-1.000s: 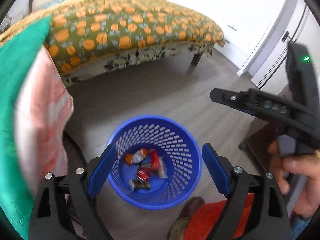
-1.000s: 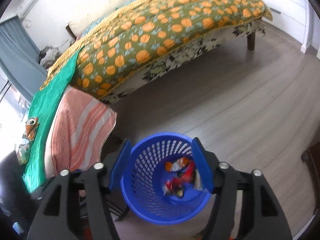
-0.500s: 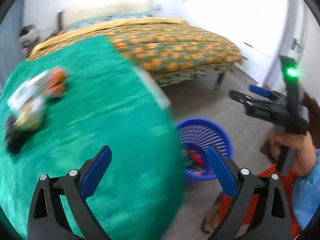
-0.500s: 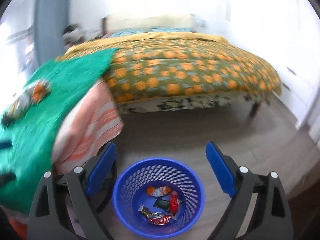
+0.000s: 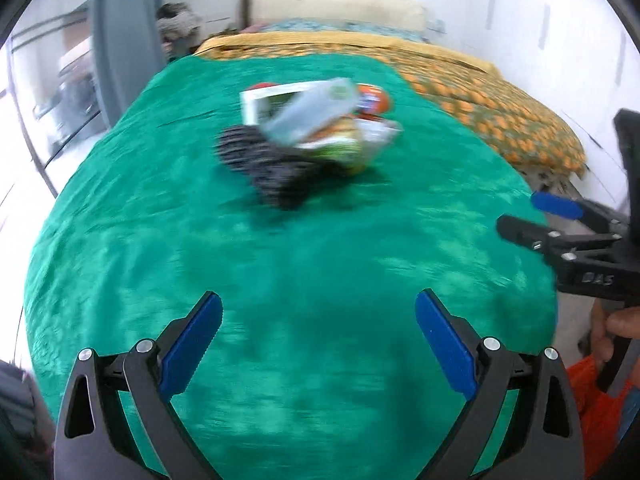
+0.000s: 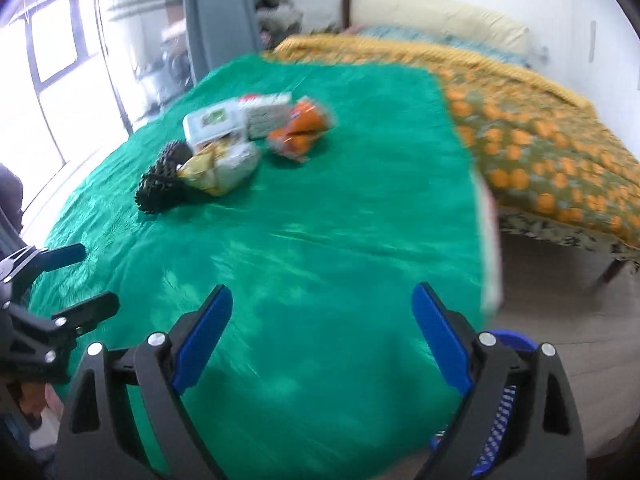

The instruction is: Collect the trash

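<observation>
Over the green cloth (image 6: 340,208) both tools hang empty, each pointing down and forward at the pile of trash. Left gripper (image 5: 318,340): jaws spread wide, nothing between the blue pads (image 5: 192,344), only bare cloth beneath; its jaws have just been opening. Right gripper (image 6: 322,336): likewise spread wide and empty, its jaws also just opened. Each tool shows at the edge of the other's view, so the two stand side by side, well short of the pile.

Remaining trash sits clustered toward the far side of the cloth: a black knobbly object (image 6: 162,184), a crumpled yellowish wrapper (image 6: 222,168), a pale flat pack (image 6: 214,124), a white carton (image 6: 266,114) and an orange packet (image 6: 300,130), most of them touching or overlapping. Motion blur softens their outlines.

Blue basket (image 6: 504,404): on the floor beside the cloth's near right corner, partly hidden by the right tool. Its place close to that corner probably keeps each carry short.

Judged step: approach for a further pick. The wide jaws suit bulky, crushable packaging; the orange packet, set slightly apart, looks the easiest to take cleanly.
</observation>
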The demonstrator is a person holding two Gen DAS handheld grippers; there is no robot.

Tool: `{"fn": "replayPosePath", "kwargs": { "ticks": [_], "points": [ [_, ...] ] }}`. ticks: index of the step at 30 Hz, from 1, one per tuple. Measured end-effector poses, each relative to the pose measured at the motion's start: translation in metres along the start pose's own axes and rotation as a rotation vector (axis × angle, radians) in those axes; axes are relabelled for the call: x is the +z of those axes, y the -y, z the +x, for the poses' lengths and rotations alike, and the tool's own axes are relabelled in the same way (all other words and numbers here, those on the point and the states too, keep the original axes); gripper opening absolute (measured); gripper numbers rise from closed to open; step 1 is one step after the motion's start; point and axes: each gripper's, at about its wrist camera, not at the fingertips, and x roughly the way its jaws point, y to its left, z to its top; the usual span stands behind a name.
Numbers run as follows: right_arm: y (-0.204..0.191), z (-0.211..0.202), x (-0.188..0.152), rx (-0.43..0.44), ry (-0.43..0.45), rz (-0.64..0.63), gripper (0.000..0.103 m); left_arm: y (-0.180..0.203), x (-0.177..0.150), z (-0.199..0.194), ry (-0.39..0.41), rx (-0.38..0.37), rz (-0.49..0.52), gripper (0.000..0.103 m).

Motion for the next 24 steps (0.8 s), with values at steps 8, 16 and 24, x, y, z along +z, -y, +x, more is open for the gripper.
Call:
{"fn": "replayPosePath", "kwargs": {
  "ticks": [8,16,24],
  "points": [
    [-0.036,0.050,0.011,-0.002,-0.069,-0.080,0.089,-0.033,0.034,0.009,0.043,-0.028,-0.085,0.096],
    [-0.032,0.053,0.009,0.004,-0.076,-0.073,0.091,-0.028,0.074,0.052,0.038,0.001,-0.042,0.088],
    [-0.033,0.052,0.008,0.006,-0.071,-0.073,0.091,-0.044,0.069,0.056,-0.028,-0.073,-0.026,0.043]
  ]
}}
